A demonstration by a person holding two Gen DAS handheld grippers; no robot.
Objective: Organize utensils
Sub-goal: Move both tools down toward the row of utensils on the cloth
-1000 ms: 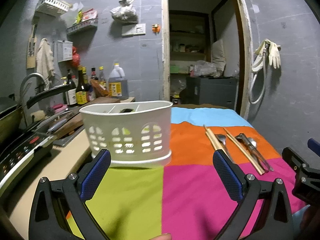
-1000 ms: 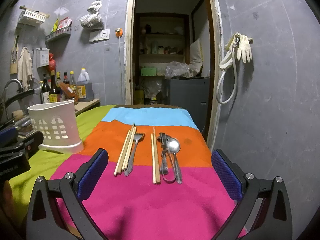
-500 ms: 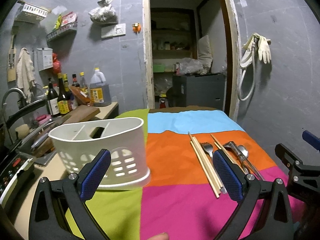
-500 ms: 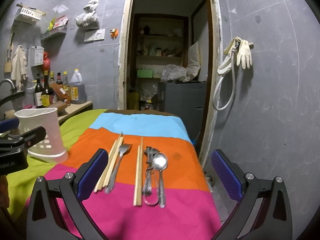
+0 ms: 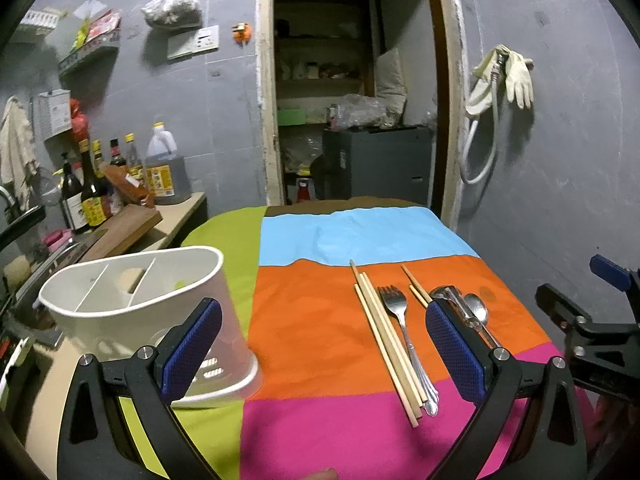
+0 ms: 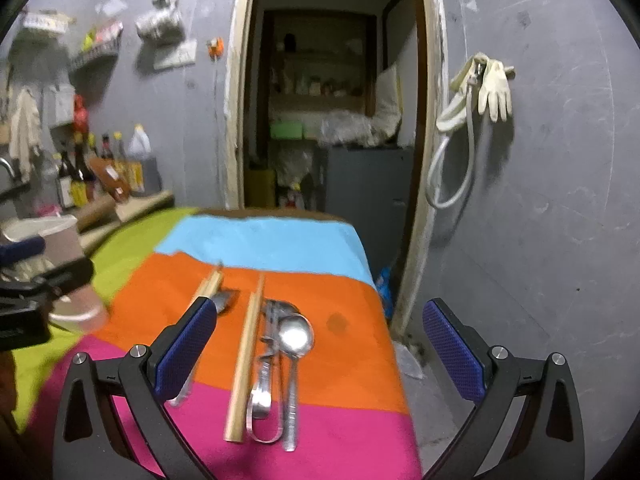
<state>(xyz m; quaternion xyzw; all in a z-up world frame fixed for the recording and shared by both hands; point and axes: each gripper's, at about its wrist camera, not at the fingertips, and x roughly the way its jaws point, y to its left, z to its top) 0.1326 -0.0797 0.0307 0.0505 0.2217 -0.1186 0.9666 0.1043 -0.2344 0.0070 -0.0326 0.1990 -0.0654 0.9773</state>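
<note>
Since 1 s ago both your grippers have swung rightward & come down closer to the cloth: the white caddy (image 5: 140,312) has slid from centre of the left wrist view to its left side, & the utensil row now sits right under the right gripper (image 6: 320,352). Jaws on both are wide apart, nothing held; left gripper (image 5: 324,344) same, open over bare orange cloth (image 5: 312,320). Utensils all lie on the orange/pink bands w/ long axes running away from you, roughly parallel to your fingers. In the right wrist view the 2nd chopstick pair (image 6: 246,360), the spoon (image 6: 294,360) & a metal piece beside it (tongs or similar, too blurred to tell) lie btwn the right fingers; the fork (image 6: 222,300) & 1st chopstick pair (image 6: 210,282) are partly hidden behind the right gripper's left finger. Left wrist view shows that fork (image 5: 404,340) & chopsticks (image 5: 384,336) btwn its own fingers but ahead of the tips. Right gripper is the nearer one to the spoon group, I'd judge; caddy is well apart on the left, by the left gripper. Since handles run along your finger line, closing will pinch across the narrow width, so go for 1 item, not the cluster
</note>
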